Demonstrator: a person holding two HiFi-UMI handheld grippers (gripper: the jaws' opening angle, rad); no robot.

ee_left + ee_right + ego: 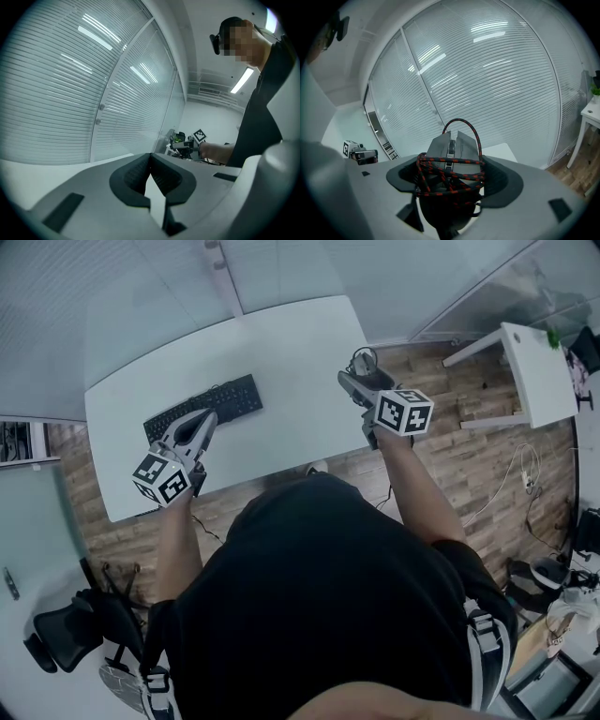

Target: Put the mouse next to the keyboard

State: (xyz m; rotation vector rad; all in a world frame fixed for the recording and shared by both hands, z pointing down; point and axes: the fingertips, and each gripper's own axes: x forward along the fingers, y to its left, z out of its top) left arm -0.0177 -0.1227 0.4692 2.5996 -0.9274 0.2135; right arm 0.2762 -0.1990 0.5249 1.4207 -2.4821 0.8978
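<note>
One grey angular computer mouse (449, 151), bundled in its own red-and-black braided cable (449, 160), is the thing being moved, and it is off the desk, carried in the air. The right gripper (451, 174) has it clamped, its dark ribbed pads pressing the mouse's flanks with the jaws parted just as wide as the body. The scroll wheel and the split front buttons point away from the camera. The cable is wound several times across the back of the mouse, and one loose loop arches up over its nose. In the head view this gripper hangs above the right end of the white rectangular table (291, 343), well apart from the flat black keyboard (211, 401) at the left end.

The step in hand looks like the carry. The pick-up is done and the placing is not. The next move probably calls for bringing the mouse left across the table, lowering it onto the bare top just beside the keyboard's right end, then letting the jaws part. The loose loop could snag or tip the mouse as it lands, so a level set-down would help.

The left gripper (150, 164) holds nothing. Its jaws meet at the tips, and it hovers over the keyboard's near edge. Slatted glass walls (501, 84) stand behind the table.
</note>
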